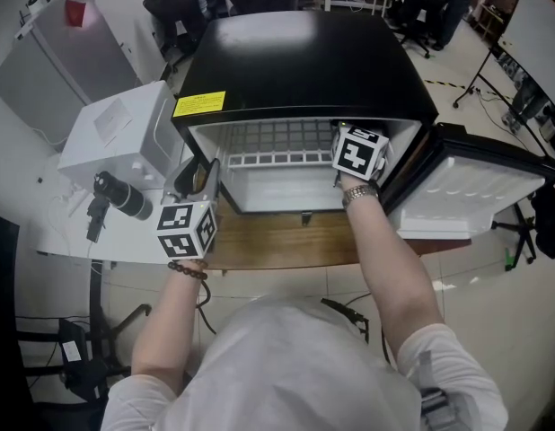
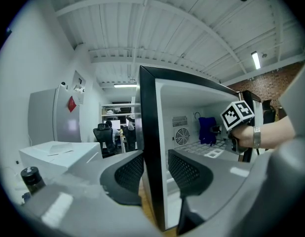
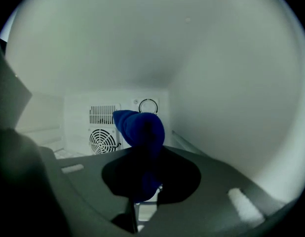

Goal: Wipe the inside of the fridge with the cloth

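So the small black mini fridge with the white inside (image 1: 304,61) sits on a brown wooden tabletop (image 1: 286,241), with its door (image 1: 480,191) swung wide open to the right; the person leans over it with a gripper in each hand. The left gripper (image 2: 155,168) is parked at the fridge's left side wall (image 2: 148,132); its jaws straddle that wall's black front edge, one pad outside and one inside, and both look pressed against it, so it's basically clamped onto the wall. The right gripper (image 3: 148,174) reaches into the fridge's upper right part, above the white wire shelf (image 1: 277,142); its jaws are closed on the dark blue bunched-up cloth (image 3: 141,128), which sticks up and forward out of the pinch in a fat wad. The cloth is well inside the cabinet, close to the right-hand inner wall and in front of the back panel, where there's a round white fan grille (image 3: 102,139) just to its left; whether the cloth actually touches any wall I can't tell. The wrist behind the right gripper wears a metal watch (image 1: 358,194); a white boxy appliance (image 1: 120,133) stands just left of the fridge.
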Action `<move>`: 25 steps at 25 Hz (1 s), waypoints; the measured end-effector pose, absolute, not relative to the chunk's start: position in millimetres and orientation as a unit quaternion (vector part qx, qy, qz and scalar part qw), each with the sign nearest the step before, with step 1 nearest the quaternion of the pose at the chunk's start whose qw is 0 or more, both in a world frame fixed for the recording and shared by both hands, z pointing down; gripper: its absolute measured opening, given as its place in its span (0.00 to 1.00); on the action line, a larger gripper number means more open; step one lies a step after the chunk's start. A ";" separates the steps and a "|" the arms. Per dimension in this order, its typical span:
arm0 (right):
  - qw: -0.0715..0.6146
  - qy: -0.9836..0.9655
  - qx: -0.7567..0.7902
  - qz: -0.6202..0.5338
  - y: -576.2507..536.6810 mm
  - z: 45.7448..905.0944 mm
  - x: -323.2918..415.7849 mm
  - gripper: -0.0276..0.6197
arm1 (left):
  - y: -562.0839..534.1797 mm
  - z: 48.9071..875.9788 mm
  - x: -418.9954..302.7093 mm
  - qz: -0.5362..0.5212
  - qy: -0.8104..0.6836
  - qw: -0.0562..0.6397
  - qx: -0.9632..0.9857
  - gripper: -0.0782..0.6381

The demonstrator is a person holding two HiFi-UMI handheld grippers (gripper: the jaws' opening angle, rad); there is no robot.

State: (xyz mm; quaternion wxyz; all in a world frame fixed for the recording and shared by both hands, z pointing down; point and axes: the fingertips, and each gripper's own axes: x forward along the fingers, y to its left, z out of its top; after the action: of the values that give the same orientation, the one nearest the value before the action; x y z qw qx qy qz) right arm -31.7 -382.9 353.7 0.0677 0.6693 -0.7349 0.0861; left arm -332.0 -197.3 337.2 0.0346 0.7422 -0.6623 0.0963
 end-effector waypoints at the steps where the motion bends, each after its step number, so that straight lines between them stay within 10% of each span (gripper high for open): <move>1: 0.062 -0.737 0.668 0.081 -381.4 350.2 -32.9 0.14 | -197.1 337.2 -332.0 0.096 -0.662 0.035 0.743 0.32; 25: 0.044 -0.889 0.448 0.079 -316.0 332.7 -242.8 0.14 | -195.1 335.8 -329.2 0.094 -0.644 0.031 0.759 0.32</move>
State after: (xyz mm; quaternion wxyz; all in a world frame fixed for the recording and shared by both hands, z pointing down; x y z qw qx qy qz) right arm -242.8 -316.0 332.7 0.0444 0.4481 -0.8893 0.0794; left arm -329.2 -195.1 335.8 0.0308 0.7588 -0.6438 0.0940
